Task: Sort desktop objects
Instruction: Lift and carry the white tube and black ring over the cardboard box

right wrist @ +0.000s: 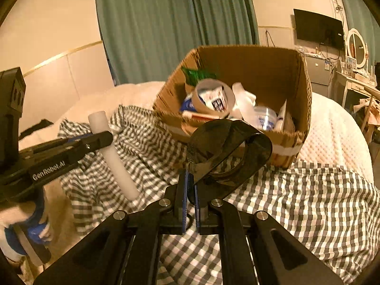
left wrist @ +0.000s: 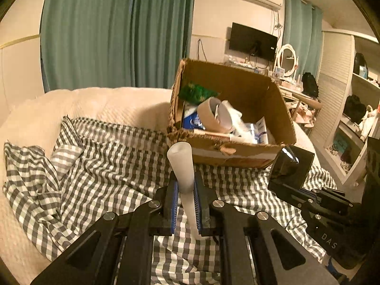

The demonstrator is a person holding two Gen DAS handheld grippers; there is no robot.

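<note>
While both grippers carry loads, the cardboard box (left wrist: 237,118) lies just ahead of them, on the far side.

Left gripper (left wrist: 185,190) is pinching a white tube (left wrist: 181,168) at mid-length, its long axis pointing up and away toward the box's near wall. Right gripper (right wrist: 190,190) is pressed together on a glossy black curved piece (right wrist: 228,152), which hangs at the box's near rim and looks the closer of the two. Box sits open on a checked cloth (left wrist: 106,166) over a pale bed (left wrist: 95,104) and already holds a tape roll (left wrist: 211,116) and packets. In my judgement the near wall is the only obstacle; each load must clear it.
</note>
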